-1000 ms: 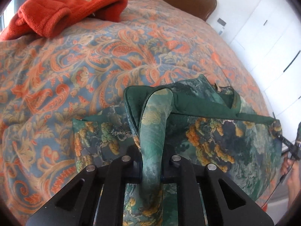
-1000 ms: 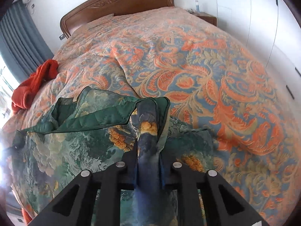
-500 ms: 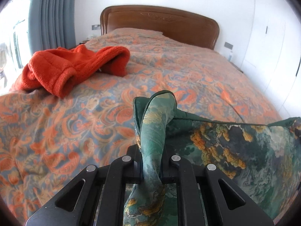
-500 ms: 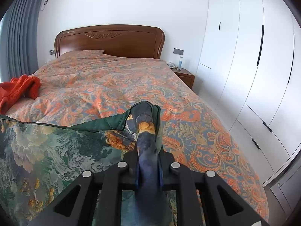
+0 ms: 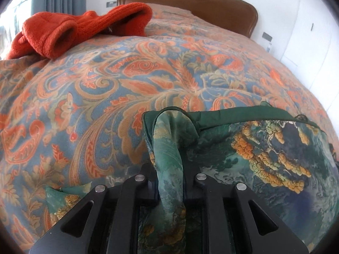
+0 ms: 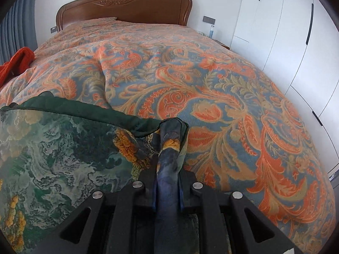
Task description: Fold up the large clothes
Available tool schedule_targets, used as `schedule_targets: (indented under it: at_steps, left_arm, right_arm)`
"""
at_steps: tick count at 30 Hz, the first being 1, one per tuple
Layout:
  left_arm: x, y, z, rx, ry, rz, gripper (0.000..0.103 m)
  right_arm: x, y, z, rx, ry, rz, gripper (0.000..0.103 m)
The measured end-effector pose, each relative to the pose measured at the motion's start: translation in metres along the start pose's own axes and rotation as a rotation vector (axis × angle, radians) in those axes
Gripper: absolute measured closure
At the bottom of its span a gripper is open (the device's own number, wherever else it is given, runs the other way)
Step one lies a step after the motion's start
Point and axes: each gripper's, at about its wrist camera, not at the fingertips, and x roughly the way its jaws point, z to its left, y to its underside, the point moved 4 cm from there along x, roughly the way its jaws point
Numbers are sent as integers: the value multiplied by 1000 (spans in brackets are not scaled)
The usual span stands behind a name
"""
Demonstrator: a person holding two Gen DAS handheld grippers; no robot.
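Observation:
A large green garment (image 5: 264,165) with a painted landscape print and plain dark green lining is stretched between my two grippers above the bed. My left gripper (image 5: 169,169) is shut on its left corner, a bunched fold rising between the fingers. My right gripper (image 6: 168,169) is shut on its right corner, and the garment (image 6: 59,148) spreads out to the left of it. The dark green lining edge runs along the top in both views.
The bed (image 6: 222,89) carries an orange and blue paisley cover and a brown wooden headboard (image 6: 127,6). An orange fleece garment (image 5: 70,27) lies at the far left of the bed. White wardrobe doors (image 6: 296,31) stand to the right.
Both grippers lifted the garment, then tilted and came down toward the bed. The garment stays stretched between them and both grips are unchanged.

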Motion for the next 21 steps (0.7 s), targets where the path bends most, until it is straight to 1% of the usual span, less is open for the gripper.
schedule_targets:
  at_steps: [3, 9, 15, 21]
  left_arm:
    - [2, 1, -3, 9, -9, 3, 88]
    - [5, 1, -2, 0, 4, 12, 87]
    - [6, 2, -3, 5, -6, 8, 86]
    - [7, 2, -3, 7, -6, 9, 85]
  right_arm:
    - [1, 3, -2, 24, -20, 0, 89]
    - [5, 4, -6, 52, -53, 9, 88]
    - [9, 3, -10, 85, -94, 23, 85]
    - [10, 4, -12, 104, -115, 27, 85]
